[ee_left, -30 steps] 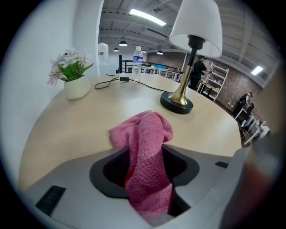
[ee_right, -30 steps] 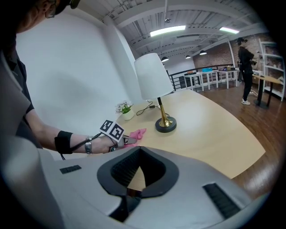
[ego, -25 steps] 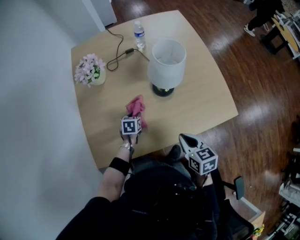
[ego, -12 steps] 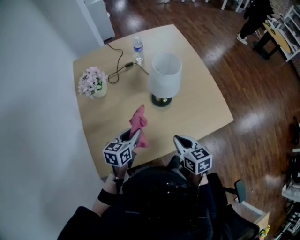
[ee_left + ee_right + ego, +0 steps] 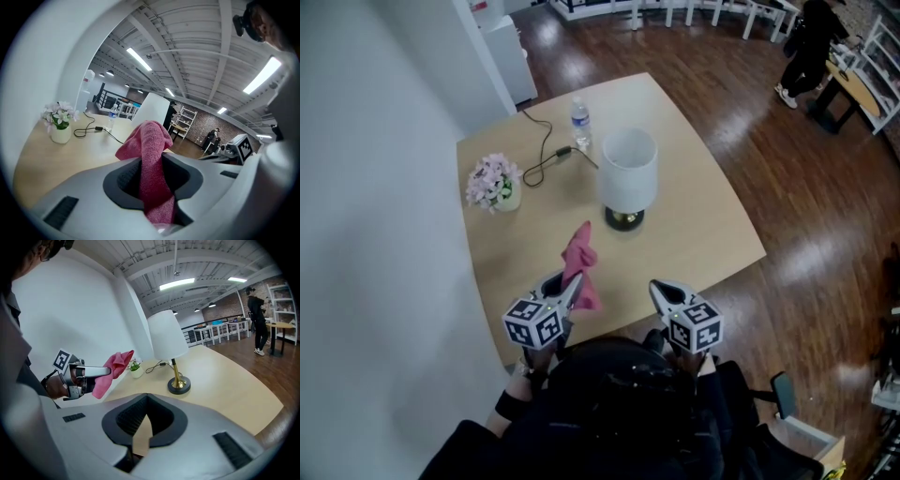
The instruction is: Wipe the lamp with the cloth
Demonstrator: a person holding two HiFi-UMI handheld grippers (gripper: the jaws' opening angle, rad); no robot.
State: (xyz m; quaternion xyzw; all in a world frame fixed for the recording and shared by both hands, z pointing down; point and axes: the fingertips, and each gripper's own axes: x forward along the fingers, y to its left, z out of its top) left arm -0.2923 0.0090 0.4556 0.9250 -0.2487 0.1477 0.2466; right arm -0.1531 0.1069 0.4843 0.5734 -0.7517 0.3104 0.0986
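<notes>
A white-shaded lamp on a gold stem and black base stands in the middle of the wooden table. In the right gripper view the lamp stands ahead, slightly right. My left gripper hangs in the air over the table's near edge, shut on a pink cloth. Its jaws have just been closing on that cloth. In the left gripper view the cloth sticks up between the jaws and droops forward. My right gripper hovers at the near edge, shut and empty.
A pot of pink flowers sits at the table's left side. A water bottle and the lamp's black cord lie behind the lamp. A white wall runs along the left. A person stands far off at the right.
The left gripper has lifted off the tabletop with the pink cloth and drawn back toward the near edge. The right gripper has stayed where it was.
</notes>
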